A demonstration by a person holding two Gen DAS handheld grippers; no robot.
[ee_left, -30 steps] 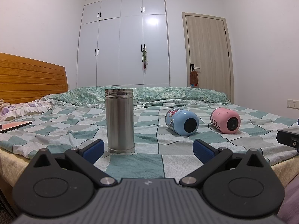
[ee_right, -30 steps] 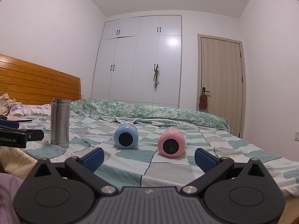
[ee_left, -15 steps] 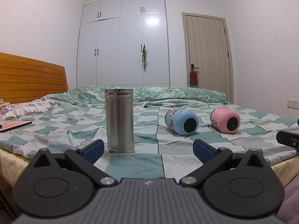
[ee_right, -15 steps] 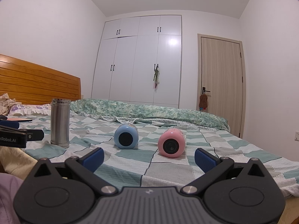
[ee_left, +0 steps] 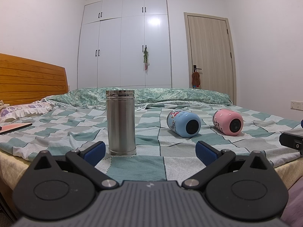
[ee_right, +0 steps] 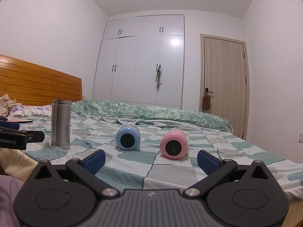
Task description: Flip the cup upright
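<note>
Both tongs are held spread wide with nothing between them: the left tongs (ee_left: 149,149) near the steel flask (ee_left: 120,122), the right tongs (ee_right: 151,159) short of the cups. "Robot.AI" is read on the left tongs' side. On the bed (ee_right: 166,174), right of the flask, a blue cup (ee_right: 128,139) printed with cartoon figures and a pink cup (ee_right: 174,147) with dark lettering are lying on their sides.

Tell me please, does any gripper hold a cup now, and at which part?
Nothing is held. The left gripper and right gripper are both open and empty; the blue cup and pink cup lie untouched on the bed.
</note>
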